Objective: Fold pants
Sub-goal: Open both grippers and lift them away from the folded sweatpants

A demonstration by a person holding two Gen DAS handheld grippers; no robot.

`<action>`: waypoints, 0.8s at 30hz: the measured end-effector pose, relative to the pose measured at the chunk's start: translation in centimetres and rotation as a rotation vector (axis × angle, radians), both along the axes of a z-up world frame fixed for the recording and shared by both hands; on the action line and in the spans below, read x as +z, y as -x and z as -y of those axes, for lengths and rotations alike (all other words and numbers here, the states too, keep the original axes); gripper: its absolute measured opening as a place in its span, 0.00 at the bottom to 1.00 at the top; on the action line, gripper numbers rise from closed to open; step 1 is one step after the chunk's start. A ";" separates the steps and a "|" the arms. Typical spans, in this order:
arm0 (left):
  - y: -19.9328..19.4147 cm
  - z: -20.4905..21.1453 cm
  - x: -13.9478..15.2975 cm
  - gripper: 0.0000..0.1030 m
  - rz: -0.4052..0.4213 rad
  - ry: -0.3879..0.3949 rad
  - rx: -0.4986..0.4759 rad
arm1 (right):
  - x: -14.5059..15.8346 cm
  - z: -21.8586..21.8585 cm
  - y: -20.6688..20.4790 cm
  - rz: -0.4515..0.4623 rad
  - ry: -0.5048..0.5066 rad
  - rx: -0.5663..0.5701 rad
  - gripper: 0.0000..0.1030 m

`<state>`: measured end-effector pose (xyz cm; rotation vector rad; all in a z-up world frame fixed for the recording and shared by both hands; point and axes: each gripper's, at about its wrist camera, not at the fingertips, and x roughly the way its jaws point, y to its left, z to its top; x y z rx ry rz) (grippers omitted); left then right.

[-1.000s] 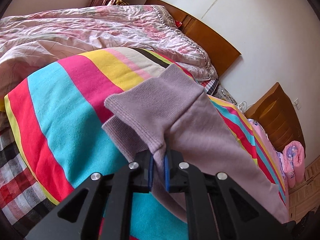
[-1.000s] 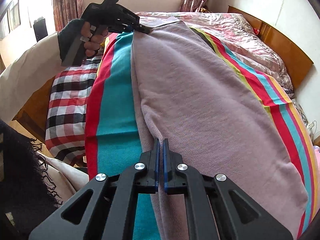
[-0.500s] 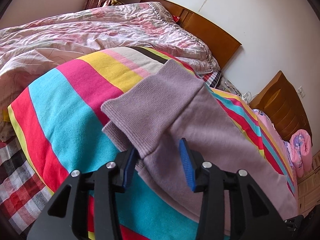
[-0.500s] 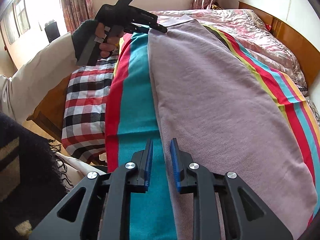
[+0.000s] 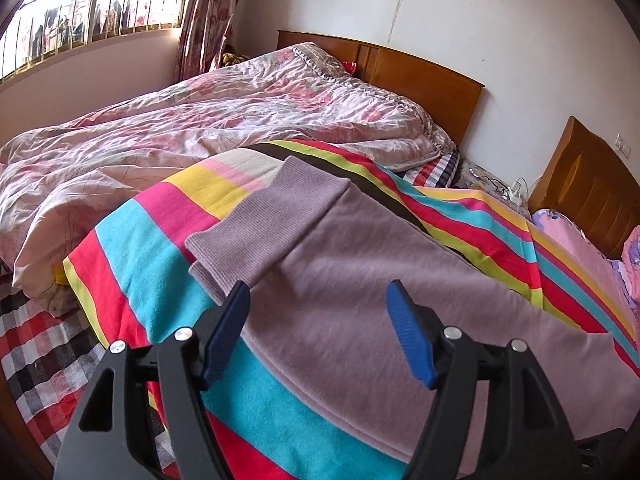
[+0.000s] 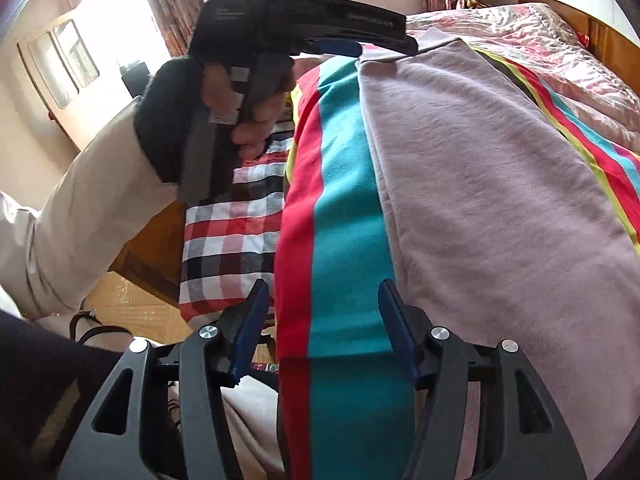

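Mauve knit pants (image 5: 360, 280) lie flat along a striped blanket (image 5: 152, 240) on the bed, the ribbed cuffs (image 5: 272, 208) at the far end in the left wrist view. My left gripper (image 5: 318, 300) is open and empty, just above the near edge of the pants by the cuffs. In the right wrist view the pants (image 6: 480, 168) stretch away on the right. My right gripper (image 6: 320, 300) is open and empty over the blanket's red and teal stripes (image 6: 340, 220), beside the pants' edge. The left gripper (image 6: 352, 46) also shows there, held by a hand above the far cuffs.
A rumpled pink floral quilt (image 5: 180, 132) lies past the blanket. A wooden headboard (image 5: 420, 80) stands against the wall and a second one (image 5: 588, 188) at right. A checked sheet (image 6: 236, 232) covers the bed's edge, with floor (image 6: 132, 300) below.
Both grippers were shut on the pants a second ago. Both have opened, let the fabric go and pulled back from it. The pants now lie flat on the blanket.
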<state>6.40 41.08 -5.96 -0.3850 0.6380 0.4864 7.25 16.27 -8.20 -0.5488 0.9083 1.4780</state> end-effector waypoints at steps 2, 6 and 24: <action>-1.5 1.2 -0.1 0.72 -0.012 -0.001 -0.062 | 1.0 2.7 -1.8 -0.005 -0.039 -0.116 0.56; -5.3 4.4 -0.1 0.76 -0.058 -0.055 -0.181 | 2.9 10.9 -8.9 0.068 -0.086 -0.499 0.57; -17.6 20.7 -5.3 0.88 -0.192 -0.044 -0.550 | -0.7 17.7 -19.8 0.199 0.080 -0.915 0.73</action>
